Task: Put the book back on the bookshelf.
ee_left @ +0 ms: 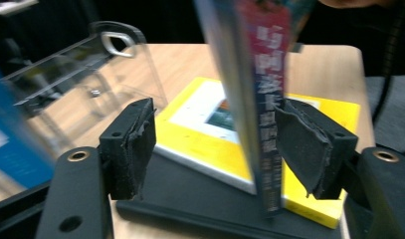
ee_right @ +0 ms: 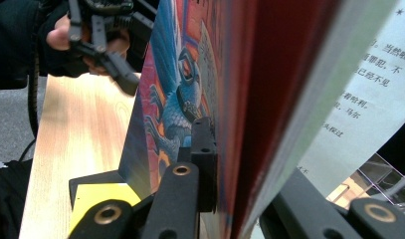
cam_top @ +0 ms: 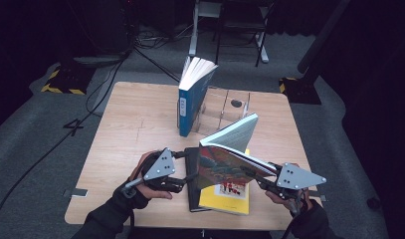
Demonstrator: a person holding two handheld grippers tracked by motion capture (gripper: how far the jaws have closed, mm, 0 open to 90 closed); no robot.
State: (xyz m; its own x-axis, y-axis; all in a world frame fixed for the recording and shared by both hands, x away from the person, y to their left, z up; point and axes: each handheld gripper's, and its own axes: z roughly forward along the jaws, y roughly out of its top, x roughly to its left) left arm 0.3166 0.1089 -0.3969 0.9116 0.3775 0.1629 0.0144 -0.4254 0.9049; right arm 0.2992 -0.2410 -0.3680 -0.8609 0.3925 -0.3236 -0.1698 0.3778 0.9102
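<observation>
- High view: The colourful book (cam_top: pixel 225 167) is tipped up above the front of the wooden table (cam_top: pixel 125 129). Its cover has a bright drawing with red, blue and orange. Its white pages fan open at the top. Under it lie a yellow book (cam_top: pixel 230 199) and a black book (cam_top: pixel 192 184). A blue book (cam_top: pixel 190 99) stands in a clear plastic rack (cam_top: pixel 225 109) farther back.
- High view: The right gripper (cam_top: pixel 267 181) pinches the colourful book's edge. The left gripper (cam_top: pixel 190 177) is at its other edge.
- Left gripper view: The colourful book's spine (ee_left: pixel 264 109) is red and blue with white letters. It stands between the jaws. It is right beside one pad, while the other pad is well off it, so the jaws are open.
- Right gripper view: The jaws are squeezed tight on the colourful book. The cover (ee_right: pixel 175 99) shows a blue bird. A page (ee_right: pixel 369 84) has printed words.
</observation>
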